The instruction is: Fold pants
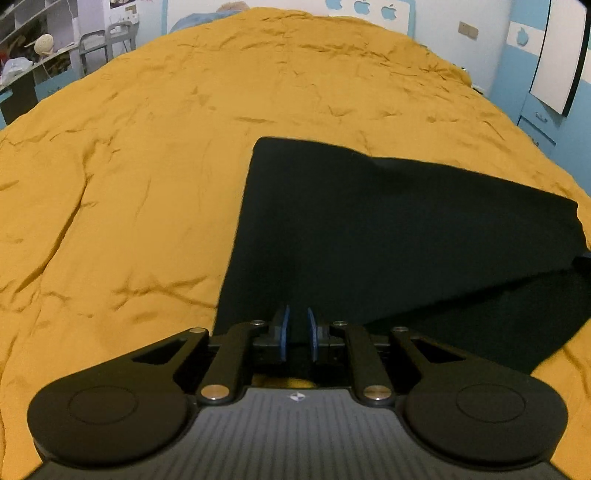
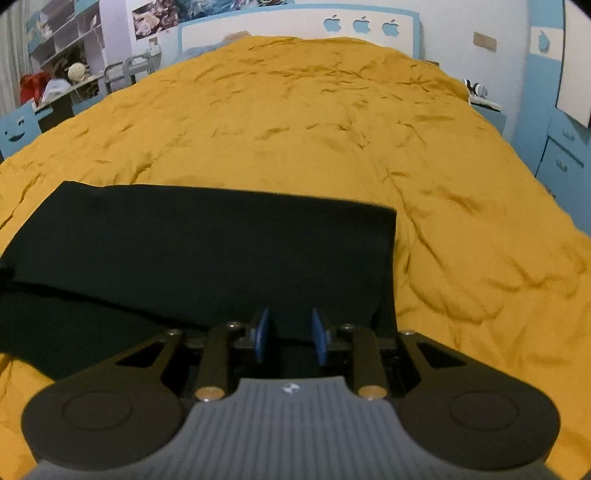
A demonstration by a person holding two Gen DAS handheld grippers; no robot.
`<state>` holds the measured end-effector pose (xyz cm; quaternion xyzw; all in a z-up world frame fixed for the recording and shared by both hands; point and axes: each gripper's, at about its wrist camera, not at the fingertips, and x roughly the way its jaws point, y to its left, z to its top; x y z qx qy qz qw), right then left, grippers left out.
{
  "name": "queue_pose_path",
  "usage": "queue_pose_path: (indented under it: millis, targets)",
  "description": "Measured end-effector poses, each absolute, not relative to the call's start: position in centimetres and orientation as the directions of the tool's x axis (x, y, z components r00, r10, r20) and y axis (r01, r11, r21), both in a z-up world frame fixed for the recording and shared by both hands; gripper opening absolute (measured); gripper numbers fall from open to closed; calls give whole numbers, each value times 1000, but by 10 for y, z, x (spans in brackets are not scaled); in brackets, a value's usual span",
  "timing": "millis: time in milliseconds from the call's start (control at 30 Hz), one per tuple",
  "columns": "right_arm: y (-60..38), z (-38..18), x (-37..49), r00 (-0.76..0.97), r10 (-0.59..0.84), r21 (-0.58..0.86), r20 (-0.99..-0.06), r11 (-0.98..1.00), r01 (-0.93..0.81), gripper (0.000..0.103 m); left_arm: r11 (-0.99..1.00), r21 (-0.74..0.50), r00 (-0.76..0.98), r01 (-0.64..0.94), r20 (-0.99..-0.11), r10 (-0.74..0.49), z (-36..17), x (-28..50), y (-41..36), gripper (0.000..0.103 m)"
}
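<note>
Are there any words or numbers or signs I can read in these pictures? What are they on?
No words or numbers can be read anywhere.
Signs only: three blue apple shapes on the white headboard.
A small white emblem on the right gripper's grey body, no letters.
A smiling face cutout on a blue chair back.
Wall posters: too blurred to read.

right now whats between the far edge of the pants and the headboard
Only wrinkled yellow bedspread lies between the black pants and the headboard; nothing else rests on it. The right wrist view shows this best.
</note>
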<state>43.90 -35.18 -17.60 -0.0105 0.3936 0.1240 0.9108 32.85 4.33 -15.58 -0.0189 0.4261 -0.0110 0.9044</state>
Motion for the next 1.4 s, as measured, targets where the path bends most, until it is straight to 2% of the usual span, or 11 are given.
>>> queue_pose_path:
  millis: [133, 200, 267, 433, 533, 667, 833, 900, 1033, 1133, 1400]
  targets:
    - [-351, -164, 429, 676, 185, 78, -713, 979, -186, 21, 999, -51, 637, 1, -770, -40, -142, 318, 47, 17]
    - [-349, -154, 420, 687, 187, 97, -702, 981, -167, 22, 997, -81, 660, 0, -749, -61, -132, 316, 53, 22]
    - [-345, -144, 406, 693, 199, 120, -693, 980, -161, 25, 992, -124, 693, -21, -717, -75, -125, 317, 66, 39]
    - [-325, -130, 386, 691, 273, 226, -669, 961, -161, 31, 953, -285, 699, -107, -703, -131, -129, 340, 102, 57]
    - [-304, -130, 381, 693, 297, 237, -657, 954, -185, 31, 916, -371, 674, -152, -717, -179, -145, 357, 120, 57]
    - [-276, -133, 385, 684, 322, 240, -654, 946, -217, 19, 875, -460, 643, -152, -719, -265, -165, 372, 128, 57]
    - [-255, -140, 392, 678, 325, 226, -660, 946, -234, 17, 860, -485, 637, -158, -715, -287, -178, 376, 133, 57]
    - [-246, -141, 399, 671, 342, 229, -658, 940, -254, 13, 843, -513, 636, -161, -708, -308, -181, 378, 137, 54]
    - [-226, -149, 410, 660, 320, 165, -680, 943, -288, 9, 809, -565, 641, -162, -684, -349, -183, 376, 139, 28]
    - [-224, -163, 416, 606, 311, 172, -732, 945, -277, 7, 806, -568, 651, -167, -678, -342, -176, 374, 135, 14]
    - [-261, -135, 406, 622, 361, 277, -695, 932, -232, 9, 825, -550, 737, -132, -611, -290, -117, 359, 91, 8]
